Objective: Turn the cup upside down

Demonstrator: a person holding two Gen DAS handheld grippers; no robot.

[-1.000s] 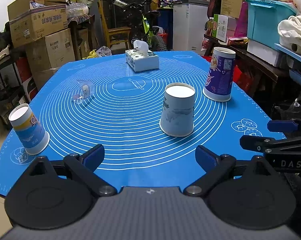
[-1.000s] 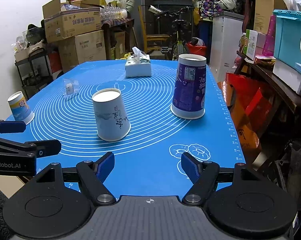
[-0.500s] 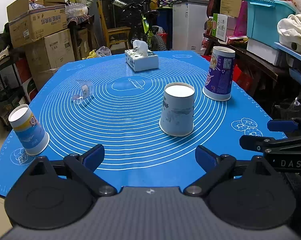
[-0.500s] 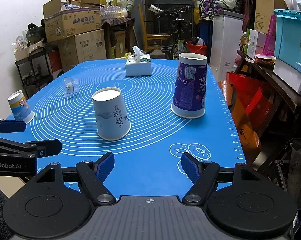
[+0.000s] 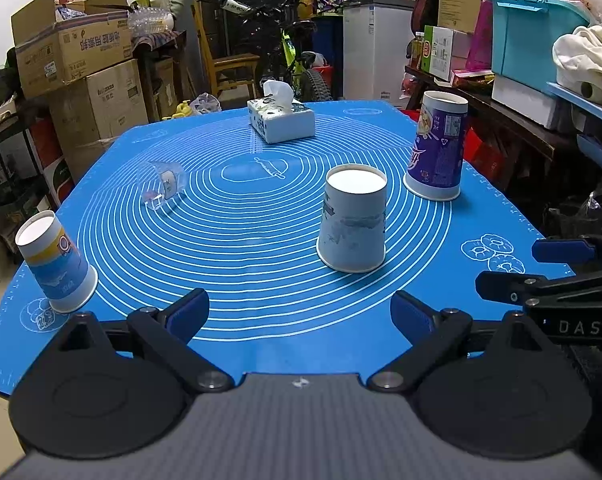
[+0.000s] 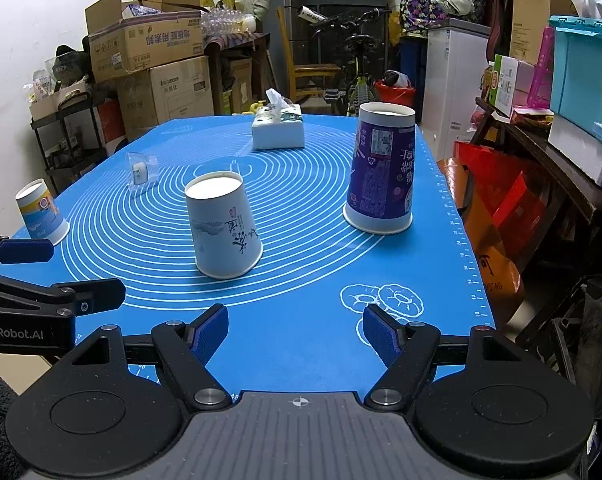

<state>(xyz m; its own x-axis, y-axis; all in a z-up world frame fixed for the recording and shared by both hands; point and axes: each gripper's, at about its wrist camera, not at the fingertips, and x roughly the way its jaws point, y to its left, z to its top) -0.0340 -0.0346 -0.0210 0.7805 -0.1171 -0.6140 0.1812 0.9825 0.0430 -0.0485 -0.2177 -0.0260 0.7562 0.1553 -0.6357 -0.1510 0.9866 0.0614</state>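
Note:
Three paper cups stand upside down on the blue mat (image 5: 261, 220). A white cup (image 5: 353, 219) stands in the middle, also in the right wrist view (image 6: 221, 224). A tall purple cup (image 5: 439, 146) stands to the right (image 6: 383, 168). A small blue and yellow cup (image 5: 55, 262) stands at the left edge (image 6: 39, 212). My left gripper (image 5: 299, 316) is open and empty, near the mat's front edge. My right gripper (image 6: 295, 334) is open and empty, in front of the white cup.
A tissue box (image 5: 281, 118) stands at the far side of the mat. A clear plastic packet (image 5: 161, 186) lies left of centre. Cardboard boxes (image 5: 81, 64), a bicycle, a white cabinet and cluttered shelves (image 5: 541, 60) surround the table.

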